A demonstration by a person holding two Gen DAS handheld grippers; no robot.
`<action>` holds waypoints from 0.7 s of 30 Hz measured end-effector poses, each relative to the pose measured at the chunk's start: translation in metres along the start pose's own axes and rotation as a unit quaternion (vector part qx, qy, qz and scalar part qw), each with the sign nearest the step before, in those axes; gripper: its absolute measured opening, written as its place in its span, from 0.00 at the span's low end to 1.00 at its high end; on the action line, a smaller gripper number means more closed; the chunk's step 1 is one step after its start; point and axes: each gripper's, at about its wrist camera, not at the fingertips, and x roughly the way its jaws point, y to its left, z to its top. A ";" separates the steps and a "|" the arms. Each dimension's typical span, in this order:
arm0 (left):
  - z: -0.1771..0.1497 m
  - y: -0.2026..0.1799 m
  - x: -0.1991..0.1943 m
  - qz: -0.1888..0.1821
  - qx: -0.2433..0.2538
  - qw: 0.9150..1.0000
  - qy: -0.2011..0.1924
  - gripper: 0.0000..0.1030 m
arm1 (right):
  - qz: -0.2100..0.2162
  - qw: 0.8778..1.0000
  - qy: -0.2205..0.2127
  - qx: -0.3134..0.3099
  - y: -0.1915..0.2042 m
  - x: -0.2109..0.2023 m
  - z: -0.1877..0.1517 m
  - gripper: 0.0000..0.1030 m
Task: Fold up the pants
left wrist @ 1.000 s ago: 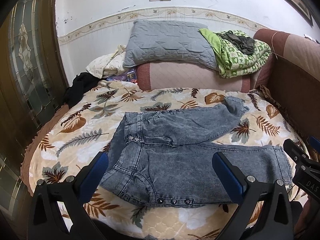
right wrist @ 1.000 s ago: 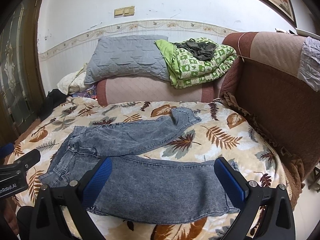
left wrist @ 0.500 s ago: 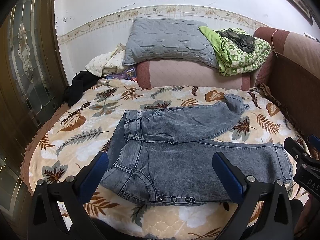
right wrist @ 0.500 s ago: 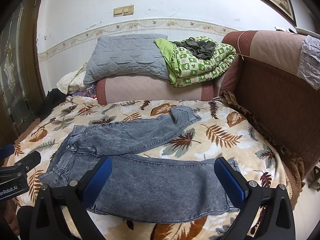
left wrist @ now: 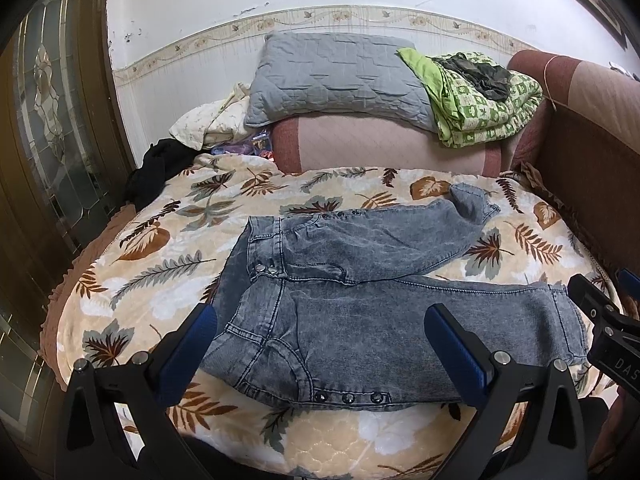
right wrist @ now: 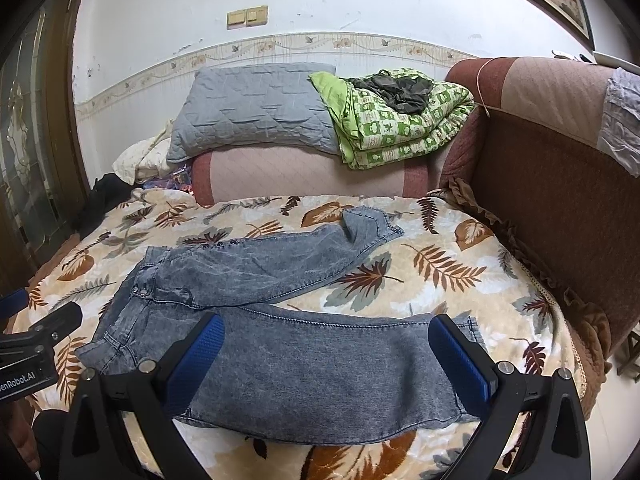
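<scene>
Grey-blue washed jeans (left wrist: 360, 304) lie flat on a leaf-patterned bedspread (left wrist: 160, 248), waistband to the left, both legs running right; the far leg angles away with its cuff bunched. The same jeans (right wrist: 304, 344) fill the lower middle of the right wrist view. My left gripper (left wrist: 320, 344) hovers open above the near hip and thigh, nothing between its blue pads. Over the near leg my right gripper (right wrist: 326, 354) is open too, empty. Each gripper's body shows at the edge of the other's view.
At the bed's head a grey pillow (left wrist: 336, 76) and a green patterned quilt (left wrist: 484, 96) rest on a pink bolster (left wrist: 392, 144). A brown padded sofa side (right wrist: 552, 184) borders the right. A dark garment (left wrist: 156, 168) and a glass-panelled door (left wrist: 44, 128) stand on the left.
Both views have crept slightly forward and down over the jeans. The jeans have not moved and both grippers stay open.
</scene>
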 end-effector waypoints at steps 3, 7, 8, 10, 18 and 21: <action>-0.001 0.001 0.004 0.001 0.000 1.000 0.003 1.00 | 0.002 1.000 0.003 0.002 -0.001 0.003 0.000 1.00; -0.001 0.003 0.013 0.003 -0.004 1.000 0.011 1.00 | 0.000 1.000 0.009 0.002 -0.002 0.010 0.001 1.00; -0.001 0.003 0.015 0.003 -0.004 1.000 0.013 1.00 | -0.001 1.000 0.010 0.002 -0.002 0.013 0.002 1.00; -0.001 0.004 0.021 0.004 -0.004 1.000 0.018 1.00 | -0.001 1.000 0.013 0.002 -0.002 0.018 0.003 1.00; 0.000 0.001 0.042 0.007 0.001 0.999 0.035 1.00 | -0.001 1.000 0.026 0.001 0.000 0.038 0.003 1.00; 0.001 0.000 0.050 0.006 0.001 0.999 0.040 1.00 | -0.002 1.000 0.031 0.001 0.000 0.045 0.003 1.00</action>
